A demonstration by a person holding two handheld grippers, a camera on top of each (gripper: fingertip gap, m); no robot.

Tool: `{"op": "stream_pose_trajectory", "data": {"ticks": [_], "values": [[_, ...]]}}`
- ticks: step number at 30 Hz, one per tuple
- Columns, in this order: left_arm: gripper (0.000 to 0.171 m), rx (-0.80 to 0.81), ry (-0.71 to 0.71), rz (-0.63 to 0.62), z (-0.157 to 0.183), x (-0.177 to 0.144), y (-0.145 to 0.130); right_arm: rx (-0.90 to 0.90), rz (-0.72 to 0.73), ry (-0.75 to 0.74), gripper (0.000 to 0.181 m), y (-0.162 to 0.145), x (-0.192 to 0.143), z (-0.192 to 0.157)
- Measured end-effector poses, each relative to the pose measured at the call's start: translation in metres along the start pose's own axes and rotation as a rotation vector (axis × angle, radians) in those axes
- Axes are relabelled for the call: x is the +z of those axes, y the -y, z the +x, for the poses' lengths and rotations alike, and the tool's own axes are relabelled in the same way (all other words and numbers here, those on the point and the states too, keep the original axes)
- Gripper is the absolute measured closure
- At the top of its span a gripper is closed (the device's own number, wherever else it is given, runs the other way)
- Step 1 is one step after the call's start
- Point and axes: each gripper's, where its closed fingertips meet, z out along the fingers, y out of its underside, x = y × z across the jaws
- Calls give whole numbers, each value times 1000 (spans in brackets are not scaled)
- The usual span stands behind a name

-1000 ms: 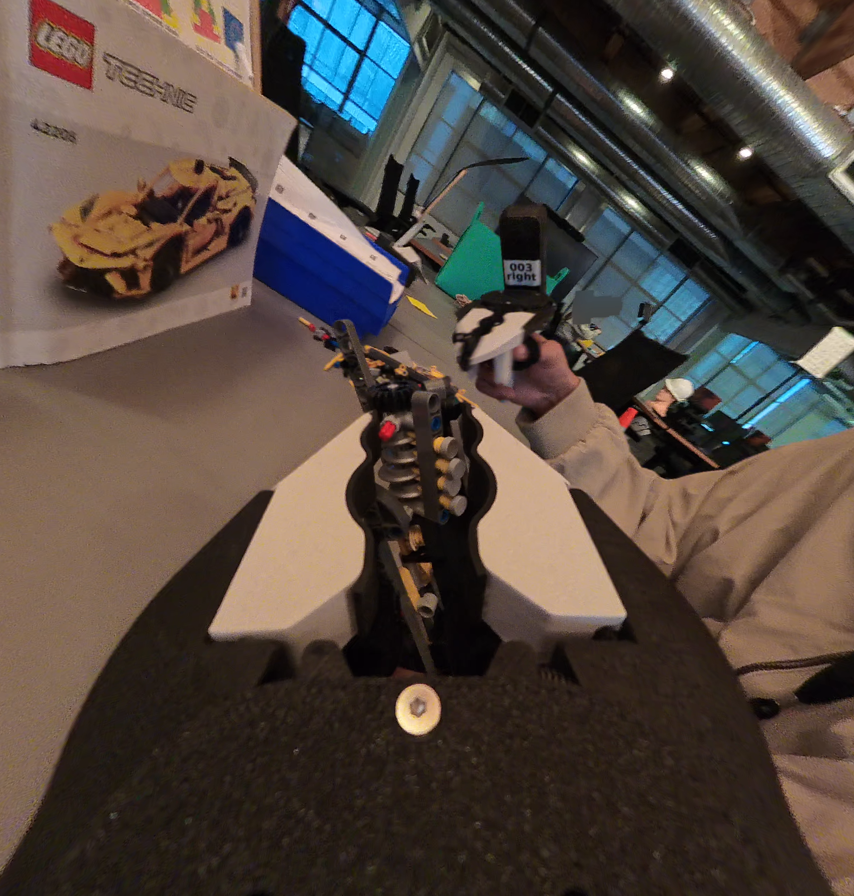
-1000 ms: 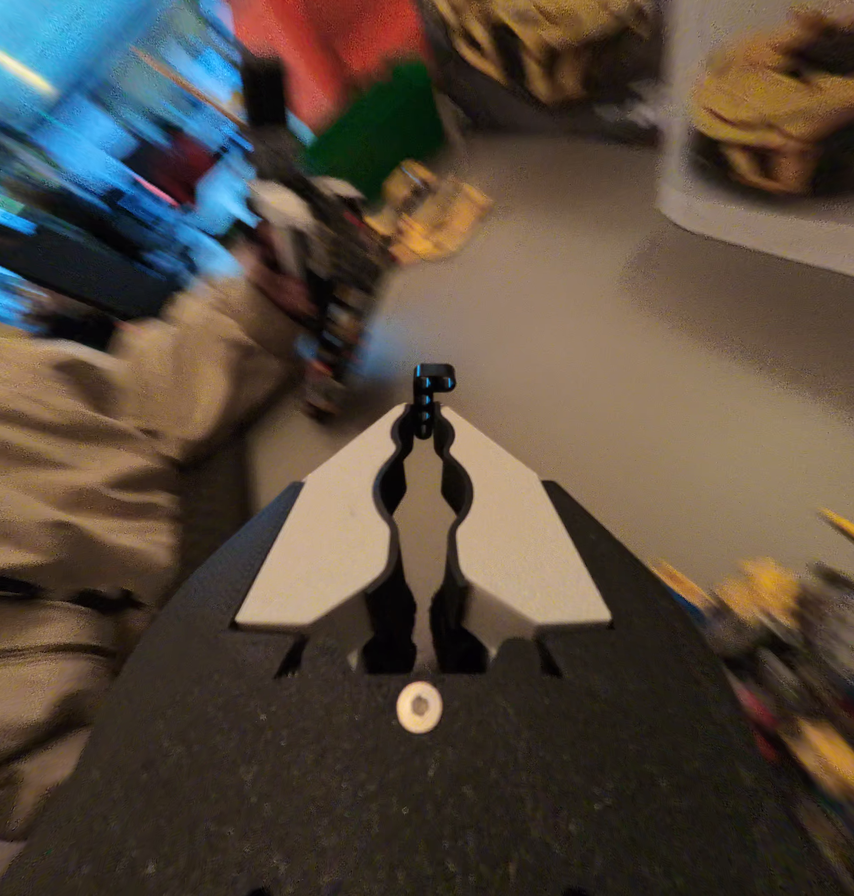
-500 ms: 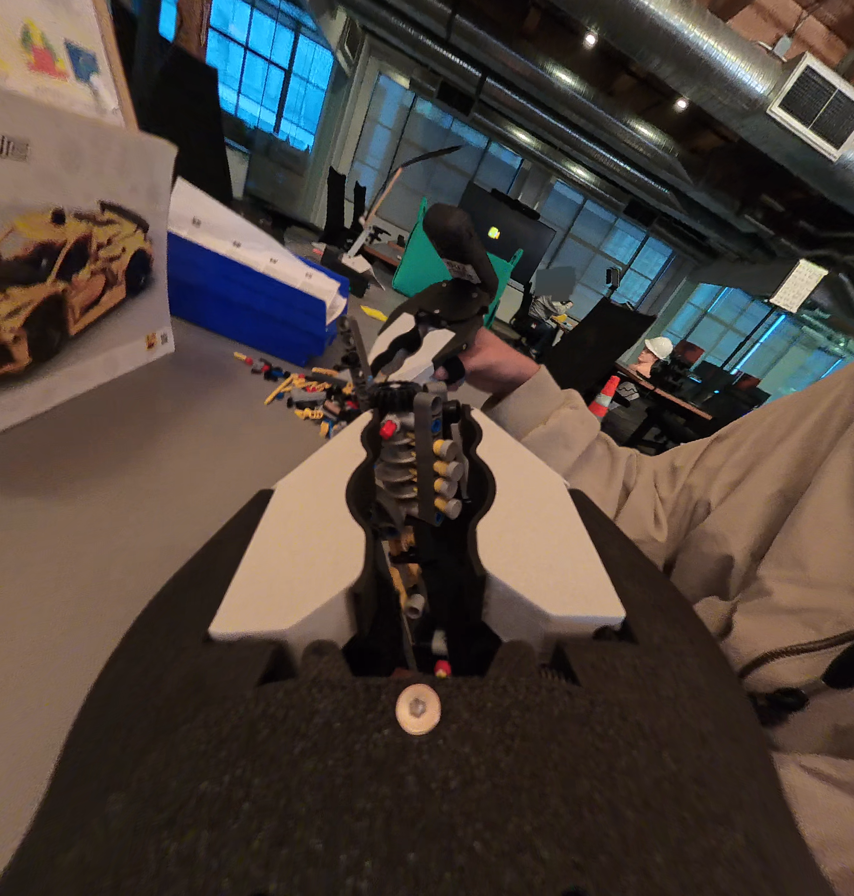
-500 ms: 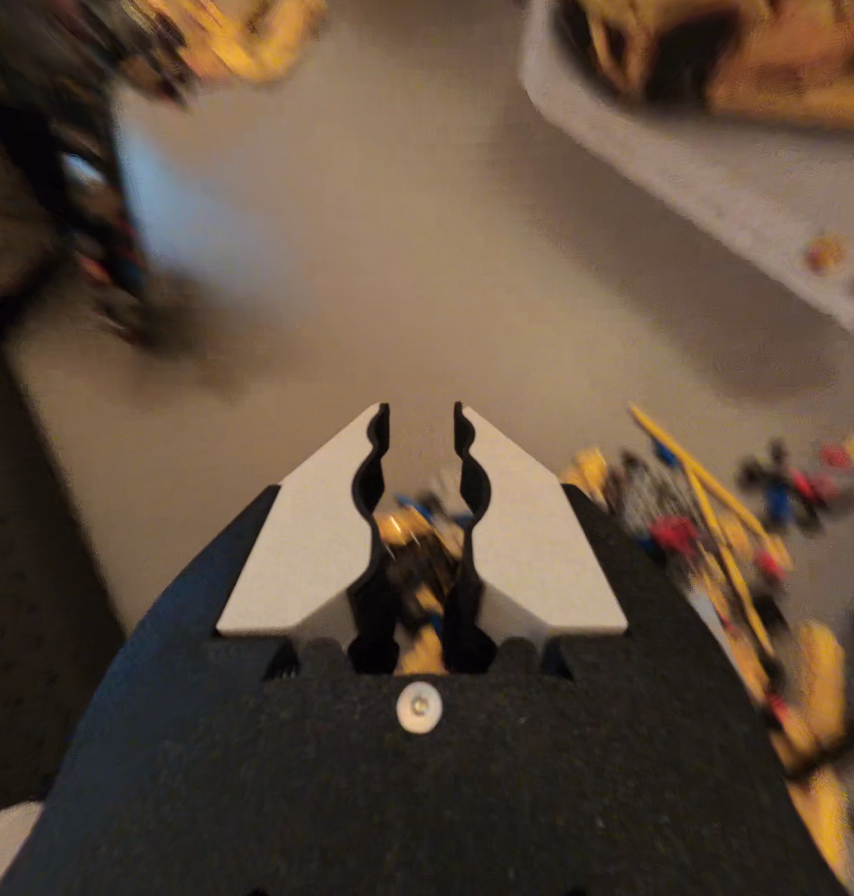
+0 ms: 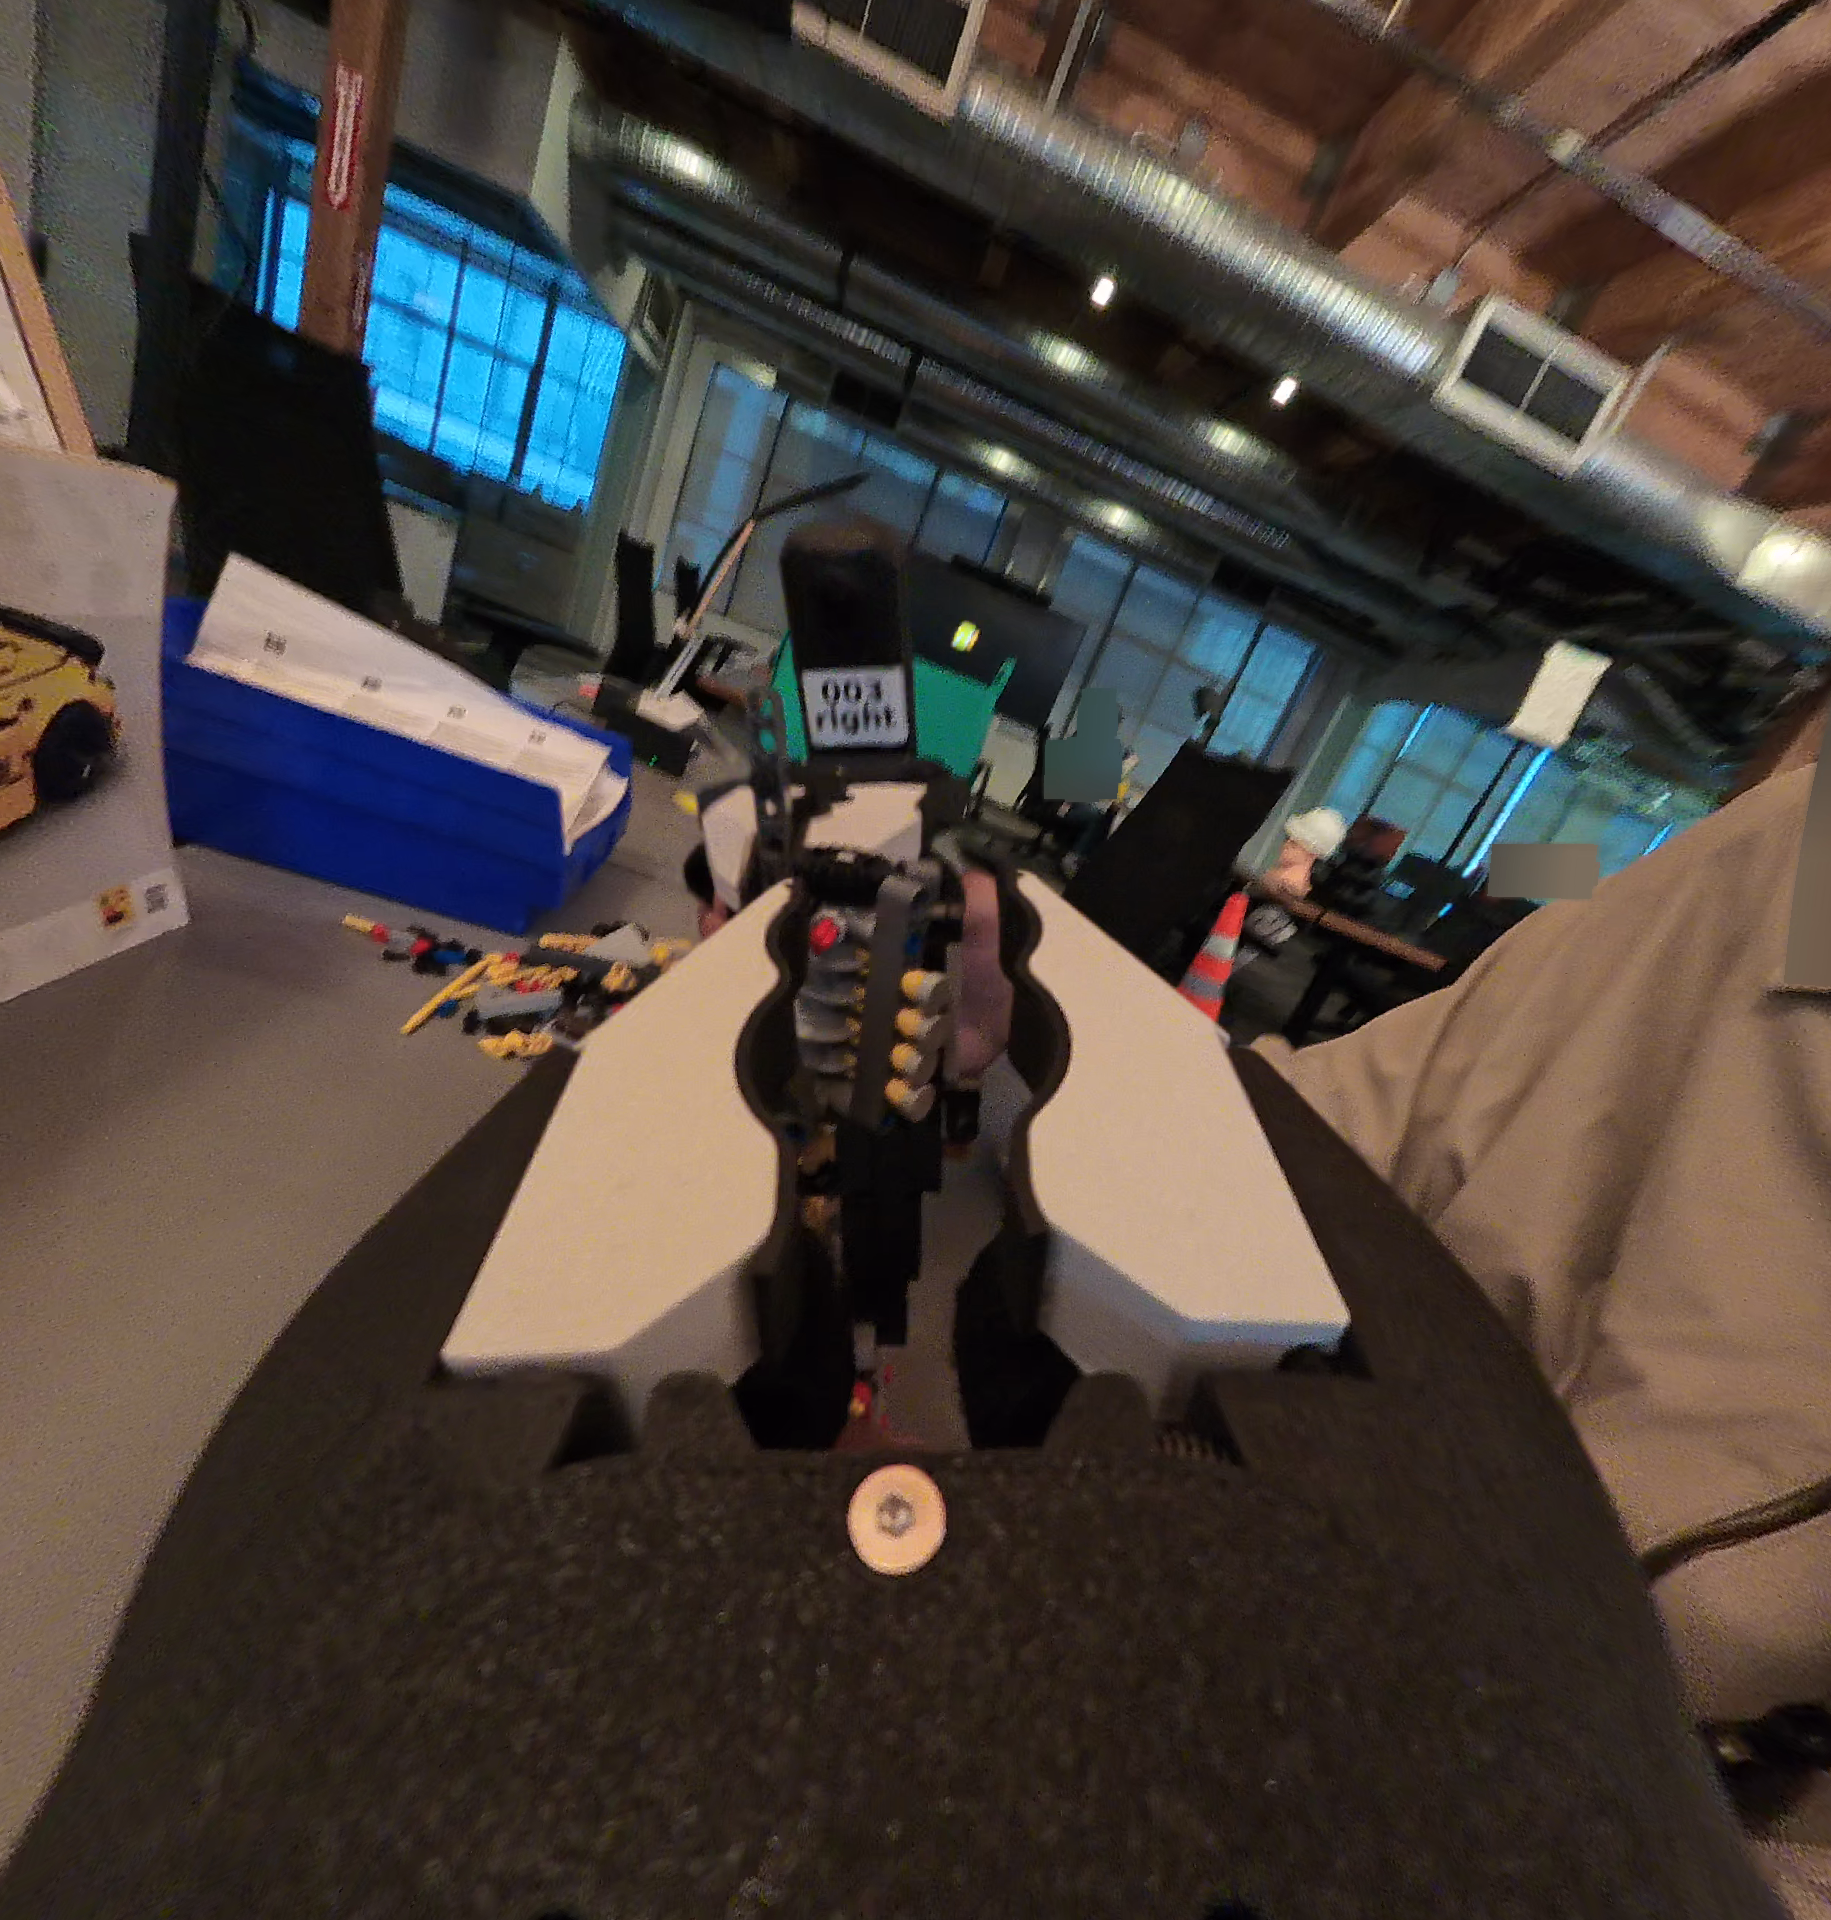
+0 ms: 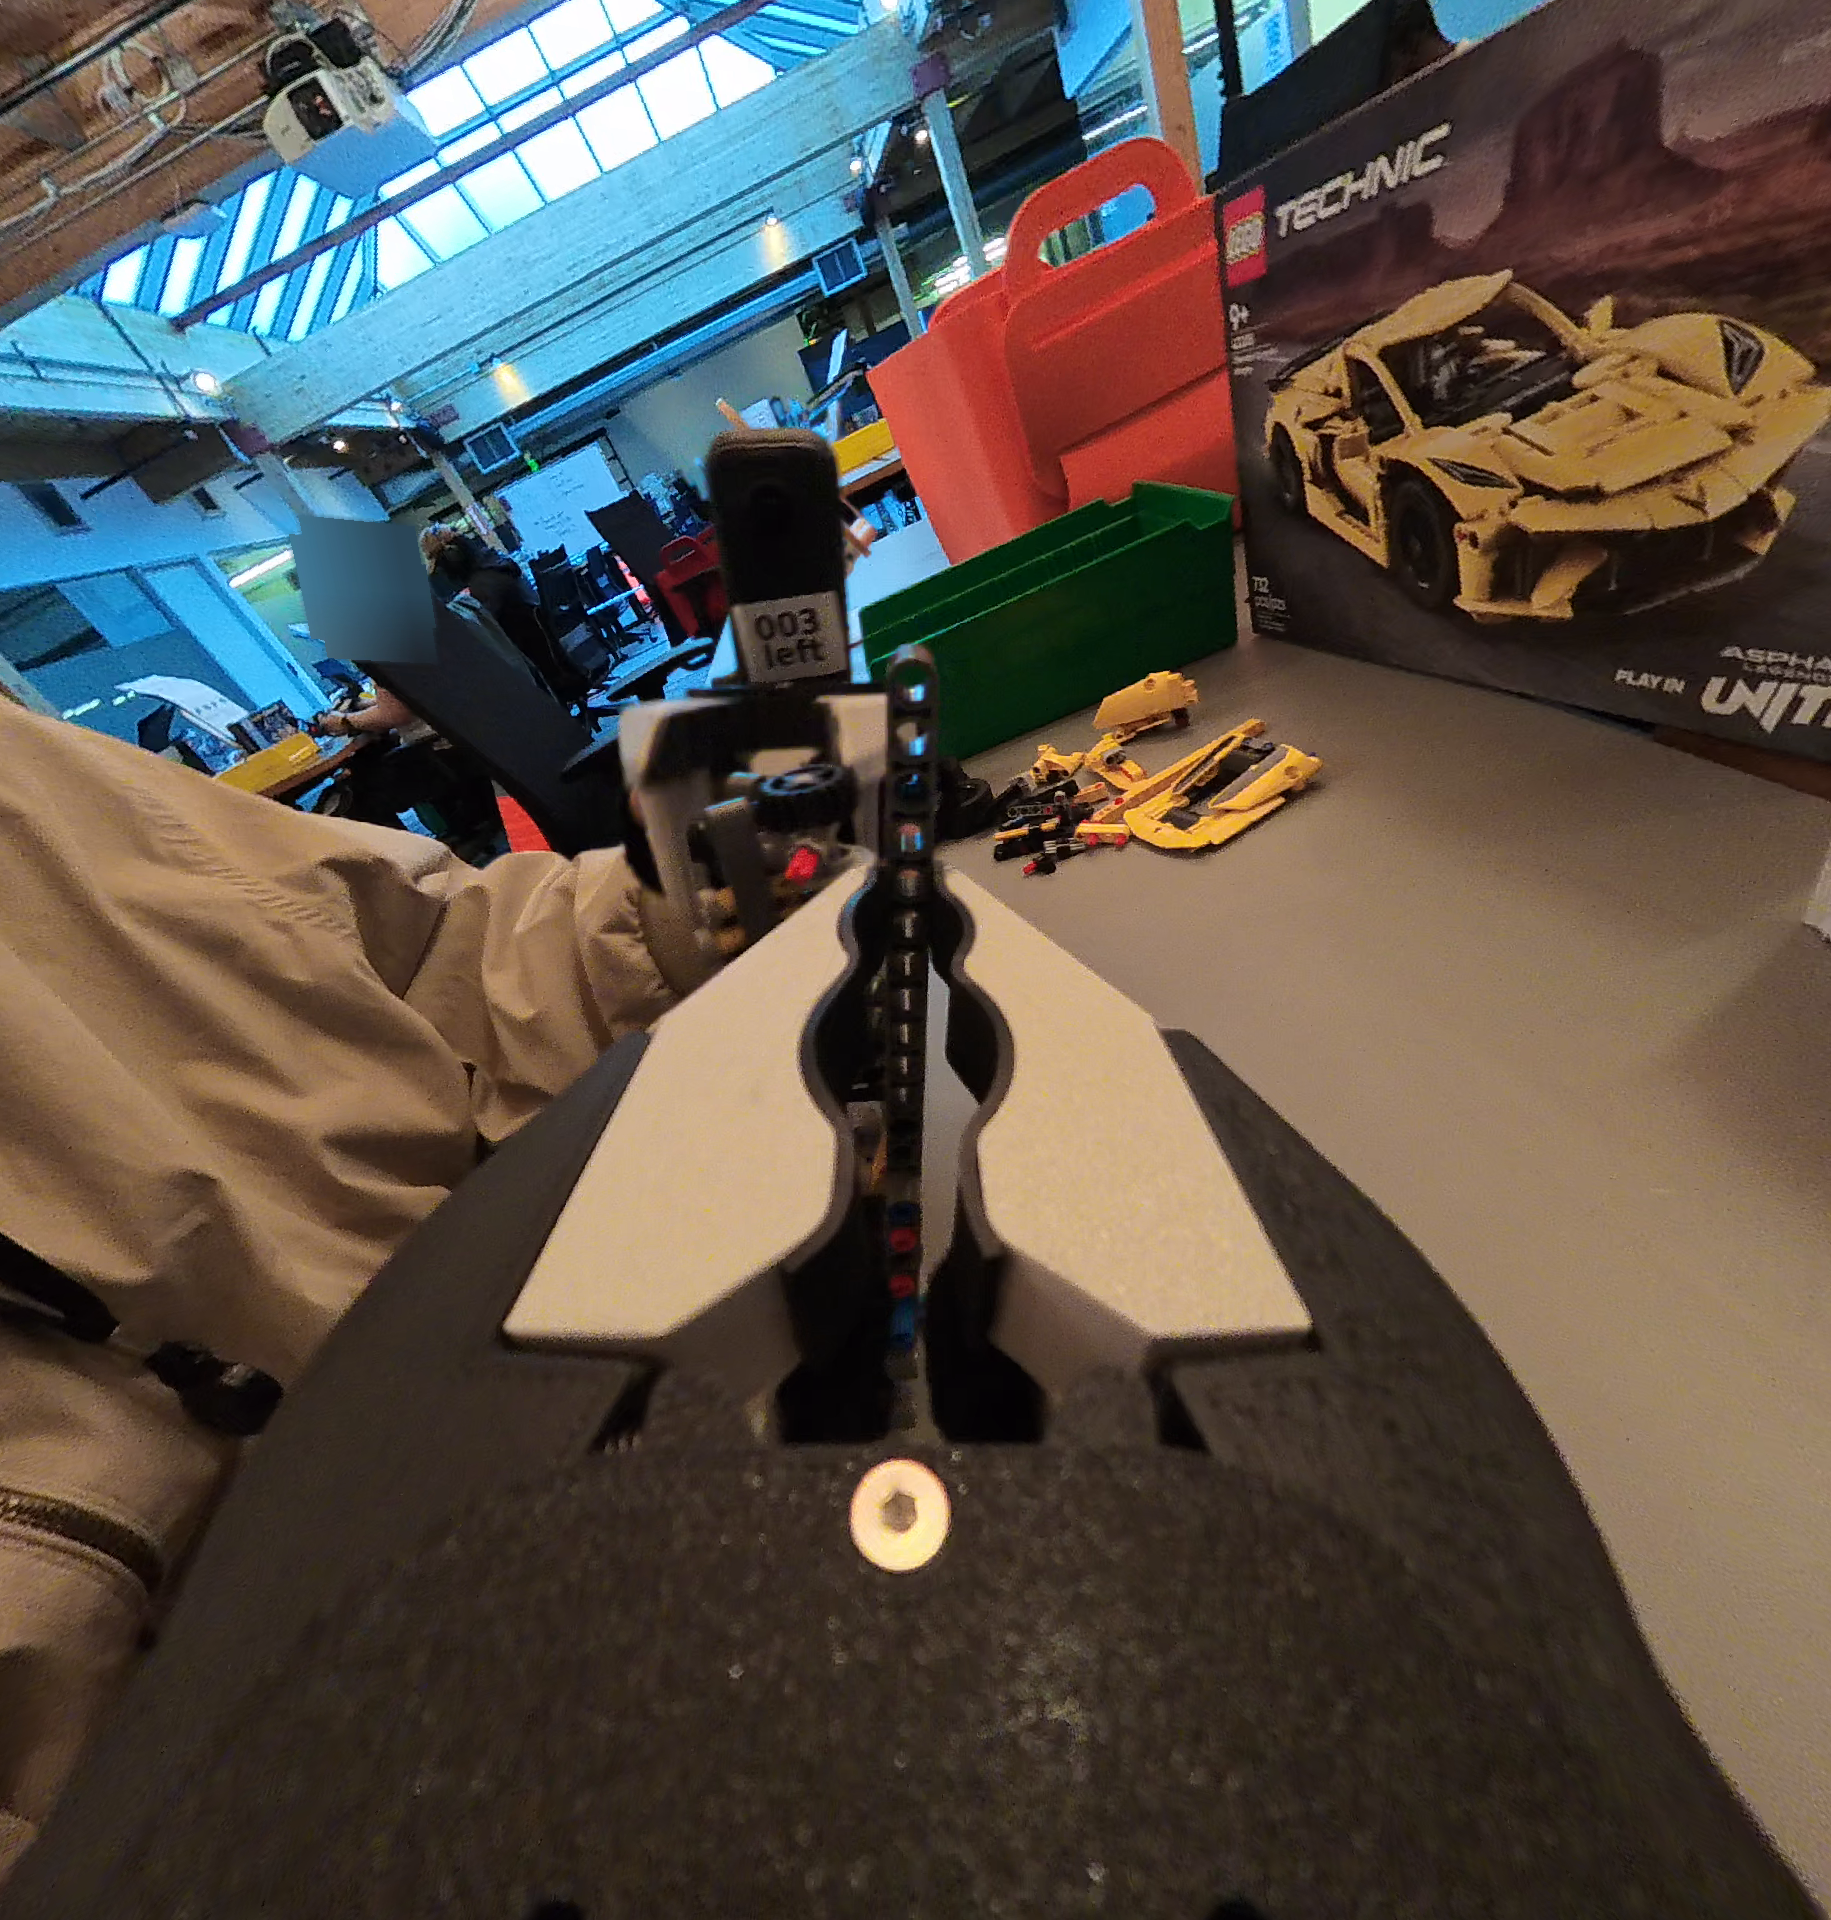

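The left tool (image 5: 885, 997) clamps the brick assembly (image 5: 869, 1018) while the right tool (image 6: 895, 914) pinches its black beam (image 6: 906, 935) (thin, long), so twisting could snap joints apart.

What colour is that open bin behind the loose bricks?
Green bin, clearest in the right wrist view.

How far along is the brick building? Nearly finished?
Not nearly. Done: one small geared section is assembled. In hand: the left gripper holds it in its jaws, the right gripper grips a long black beam beside it. Left: yellow panels and small pieces lie loose on the table.
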Motion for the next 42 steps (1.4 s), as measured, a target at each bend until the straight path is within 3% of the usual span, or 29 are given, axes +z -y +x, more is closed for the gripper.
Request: {"op": "stream_pose_trajectory", "data": {"ticks": [4, 10, 14, 21, 29, 32, 34, 42], "values": [[136, -6, 64, 198, -12, -30, 45, -69, 25, 11, 176, 5, 2, -11], [139, 276, 176, -95, 1, -7, 23, -206, -3, -15, 176, 6, 17, -27], [147, 341, 177, -212, 7, 7, 11, -241, -16, -6, 176, 4, 24, -37], [164, 289, 76, -223, 17, 15, 8, -242, -14, 28, 175, 3, 25, -44], [166, 300, 39, -223, 21, 17, 6, -252, 0, 67, 175, 4, 21, -47], [166, 280, 45, -221, 16, 20, 7, -269, 84, 73, 163, 19, 11, -51], [166, 274, 33, -229, 16, 23, 5, -275, 67, 47, 175, 19, 7, -46], [167, 383, 25, -316, 11, 35, -2, -181, 41, 120, 175, 15, -8, -40]]}}
